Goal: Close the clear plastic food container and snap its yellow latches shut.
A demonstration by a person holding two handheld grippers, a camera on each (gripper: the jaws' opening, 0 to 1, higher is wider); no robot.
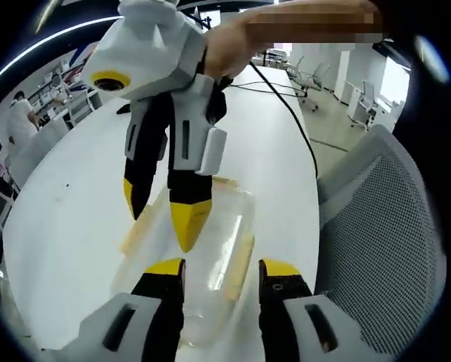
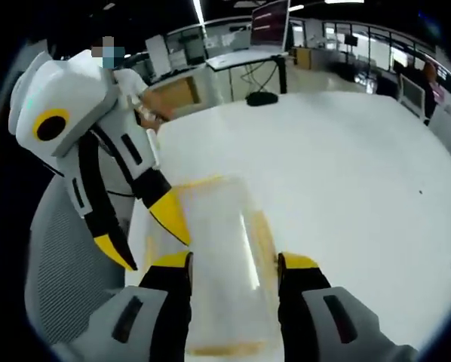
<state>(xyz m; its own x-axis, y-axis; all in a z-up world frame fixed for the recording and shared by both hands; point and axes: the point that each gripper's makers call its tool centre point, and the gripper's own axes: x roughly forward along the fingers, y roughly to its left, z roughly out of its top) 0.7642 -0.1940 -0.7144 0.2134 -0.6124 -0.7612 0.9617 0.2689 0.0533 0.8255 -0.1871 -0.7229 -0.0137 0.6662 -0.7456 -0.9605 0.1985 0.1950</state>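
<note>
A clear plastic food container (image 1: 210, 249) with yellow latches (image 1: 240, 260) along its edges lies on a white desk (image 1: 75, 226).

In the left gripper view, the left gripper (image 1: 222, 275) rises from the 6 o'clock edge, jaws spread wide and released, with the container's near end lying between the yellow tips. The right gripper (image 1: 165, 215) reaches down from 12 o'clock, held by a person's hand (image 1: 233, 45). Its two yellow tips are apart and point at the container's far half, one over the lid, the other at its side edge; whether they touch cannot be told. At 3 o'clock stands a grey mesh chair (image 1: 376, 226), and a black cable (image 1: 286, 105) trails across the desk toward 1 o'clock.

In the right gripper view, the right gripper (image 2: 233, 268) comes up from 6 o'clock, jaws open with the container (image 2: 210, 256) between them, nothing clenched. The left gripper (image 2: 142, 237) enters from 9 o'clock, its yellow tips at the container's left edge. The mesh chair (image 2: 59, 256) sits at 8 o'clock. Beyond the desk (image 2: 346, 188), toward 12 o'clock, are office tables and a monitor (image 2: 271, 23).
</note>
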